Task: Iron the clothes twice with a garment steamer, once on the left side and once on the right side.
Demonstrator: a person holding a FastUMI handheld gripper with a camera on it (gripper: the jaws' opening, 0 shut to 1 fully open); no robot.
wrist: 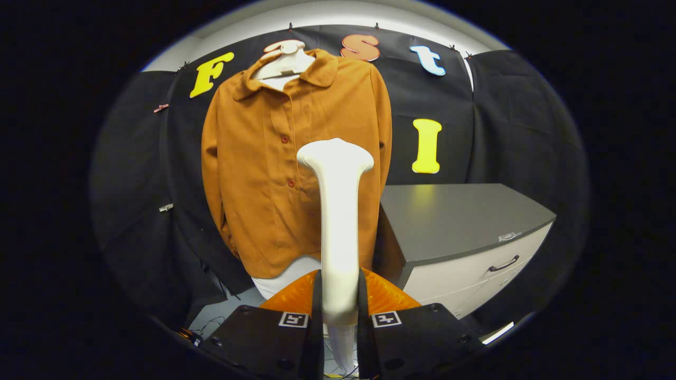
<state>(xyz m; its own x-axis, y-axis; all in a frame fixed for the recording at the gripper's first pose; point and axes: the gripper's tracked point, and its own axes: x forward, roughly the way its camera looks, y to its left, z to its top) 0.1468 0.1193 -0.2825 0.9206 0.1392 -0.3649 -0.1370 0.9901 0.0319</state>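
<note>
I hold the tall white plastic garment steamer (336, 221) in my gripper (339, 301). The jaws are squeezed tight on its handle, one finger on each side. The steamer stands straight up between the fingers, and its wide flat head is at the top, pointing away from me.

The orange-brown button-up shirt (264, 169) hangs straight ahead, beyond the steamer head, on a white dress form (284, 59). The shirt hangs long from top to bottom. I cannot tell if the head touches the cloth yet; I think it is near but apart.

From here the head sits over the shirt's side nearest the grey-topped cabinet with white drawers (465, 237), just past the row of red buttons (289, 182). I think the next move is to push forward to the cloth, then slide up or down along that side. The other side of the shirt lies across the buttons, away from the cabinet.
</note>
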